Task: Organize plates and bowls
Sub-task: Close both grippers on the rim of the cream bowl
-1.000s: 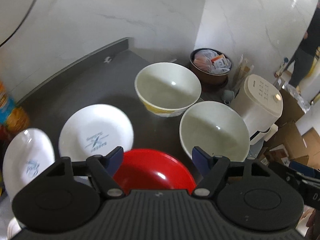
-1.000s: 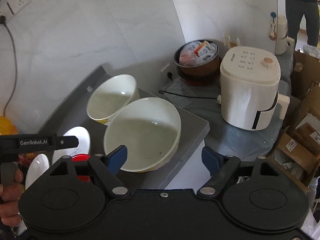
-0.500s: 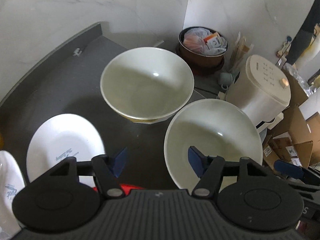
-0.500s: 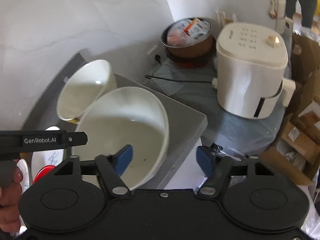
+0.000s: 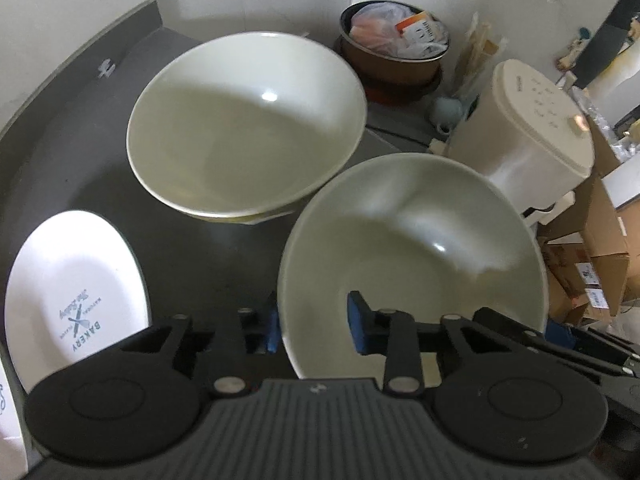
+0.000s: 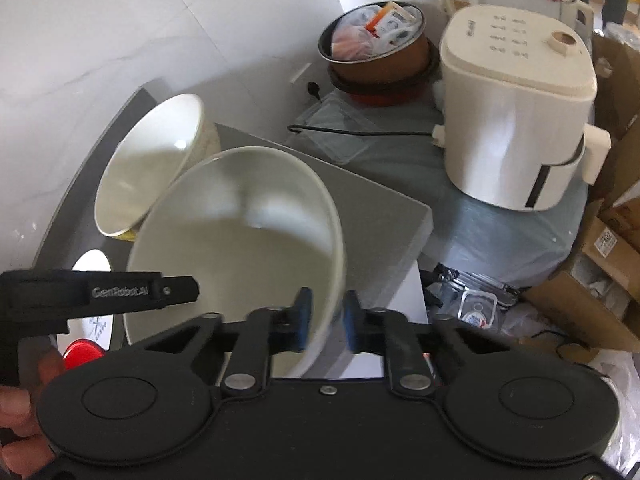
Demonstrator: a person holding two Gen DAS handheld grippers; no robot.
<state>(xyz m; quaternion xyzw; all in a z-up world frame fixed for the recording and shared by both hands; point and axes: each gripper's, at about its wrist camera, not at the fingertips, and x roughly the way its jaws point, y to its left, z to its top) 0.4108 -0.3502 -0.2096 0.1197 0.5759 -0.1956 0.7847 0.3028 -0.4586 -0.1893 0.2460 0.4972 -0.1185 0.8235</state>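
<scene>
Both your grippers are on the near bowl (image 5: 412,248) now. Your left gripper (image 5: 314,326) has just been closing, its blue pads straddling the bowl's left rim, 1 outside and 1 inside; whether they press it yet I cannot tell. Your right gripper (image 6: 324,320) has just closed too and pinches the right rim. The bowl sits at the counter's (image 5: 80,152) near right corner, its rim overlapping the far bowl (image 5: 244,120) in view. A plate (image 5: 72,280) lies on the left. The cooker (image 6: 516,120) stands well right.
</scene>
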